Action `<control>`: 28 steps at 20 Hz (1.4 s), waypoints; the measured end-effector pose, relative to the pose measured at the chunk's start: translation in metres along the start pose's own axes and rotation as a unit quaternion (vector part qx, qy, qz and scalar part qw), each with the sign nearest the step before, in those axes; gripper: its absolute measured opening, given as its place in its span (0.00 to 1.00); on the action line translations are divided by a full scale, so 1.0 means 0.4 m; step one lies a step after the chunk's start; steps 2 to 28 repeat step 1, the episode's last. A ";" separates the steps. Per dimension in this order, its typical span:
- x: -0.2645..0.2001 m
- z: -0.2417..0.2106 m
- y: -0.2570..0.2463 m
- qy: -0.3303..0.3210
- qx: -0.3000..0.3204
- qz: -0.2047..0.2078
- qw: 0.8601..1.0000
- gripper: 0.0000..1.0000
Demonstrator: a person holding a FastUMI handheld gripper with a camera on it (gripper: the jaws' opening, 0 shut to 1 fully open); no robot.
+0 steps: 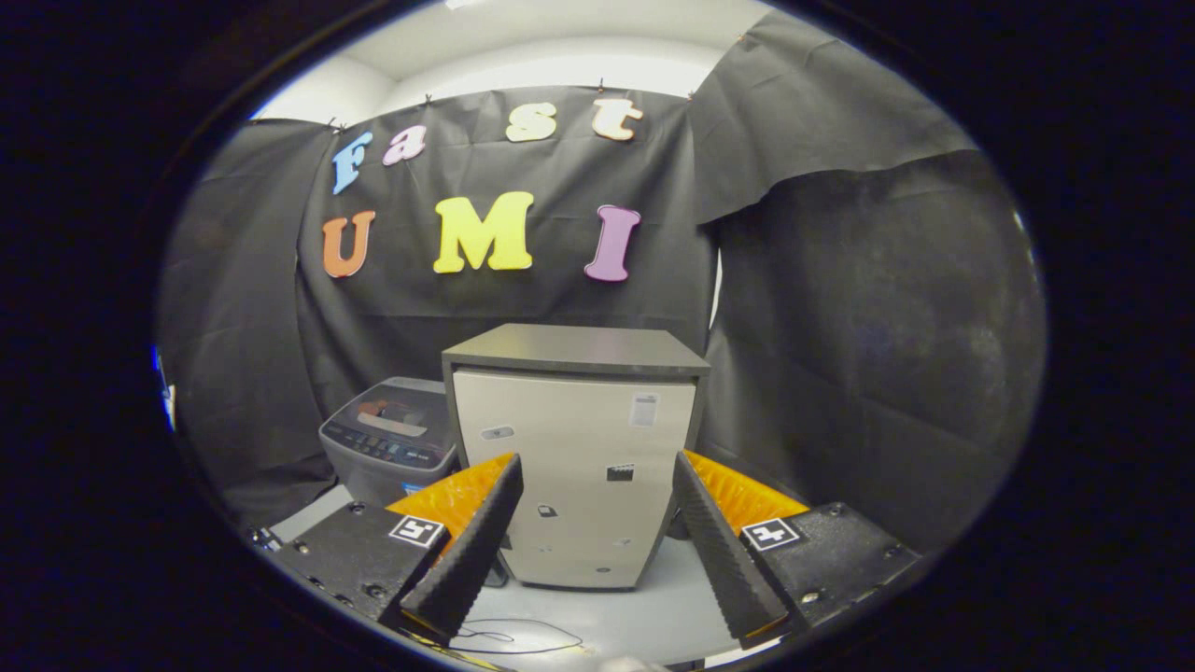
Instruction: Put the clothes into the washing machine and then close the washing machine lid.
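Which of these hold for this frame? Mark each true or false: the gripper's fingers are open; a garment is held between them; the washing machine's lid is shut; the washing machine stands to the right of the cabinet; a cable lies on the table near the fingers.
1. The gripper has its fingers spread apart: true.
2. A garment is held between the fingers: false. Nothing is gripped; the beige cabinet shows through the gap beyond them.
3. The washing machine has its lid down: true, as far as the view shows.
4. The washing machine stands to the right of the cabinet: false. It stands to the cabinet's left, partly behind it.
5. A thin cable lies on the table near the fingers: true.
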State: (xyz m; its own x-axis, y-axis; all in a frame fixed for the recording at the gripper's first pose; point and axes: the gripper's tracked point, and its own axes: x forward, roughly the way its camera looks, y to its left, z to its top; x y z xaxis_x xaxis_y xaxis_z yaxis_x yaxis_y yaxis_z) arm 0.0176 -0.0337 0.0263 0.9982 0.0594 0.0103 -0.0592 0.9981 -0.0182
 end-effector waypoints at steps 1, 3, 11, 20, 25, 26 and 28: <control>0.000 -0.008 -0.004 0.000 -0.002 -0.001 1.000 1.00; 0.000 -0.008 -0.004 0.000 -0.002 -0.001 1.000 1.00; 0.000 -0.008 -0.004 0.000 -0.002 -0.001 1.000 1.00; 0.000 -0.008 -0.004 0.000 -0.002 -0.001 1.000 1.00; 0.000 -0.008 -0.004 0.000 -0.002 -0.001 1.000 1.00; 0.000 -0.008 -0.004 0.000 -0.002 -0.001 1.000 1.00; 0.000 -0.008 -0.004 0.000 -0.002 -0.001 1.000 1.00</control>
